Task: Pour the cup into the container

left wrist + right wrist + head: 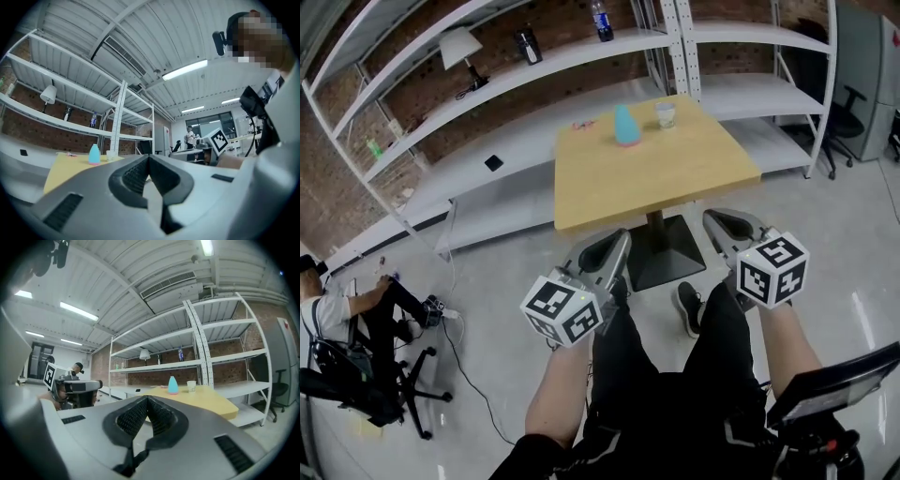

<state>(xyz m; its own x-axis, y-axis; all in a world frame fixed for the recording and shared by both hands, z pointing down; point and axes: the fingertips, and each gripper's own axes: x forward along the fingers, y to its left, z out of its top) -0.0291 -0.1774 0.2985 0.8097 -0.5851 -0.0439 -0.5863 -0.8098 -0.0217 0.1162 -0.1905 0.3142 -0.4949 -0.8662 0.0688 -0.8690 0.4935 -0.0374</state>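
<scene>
At the far end of the bench [656,169], the cup [665,114] stands upright just beside the blue tapering container [624,125], both well apart from the person. The left hand-held gripper [609,251] and right hand-held gripper [729,230] point level toward the bench, each clenched on nothing, jaws together. The step in hand looks like the approach. To do it well, the right jaws should probably part before arriving, come at the cup from the side away from the container, and close gently so the thin wall neither buckles nor spills.
</scene>
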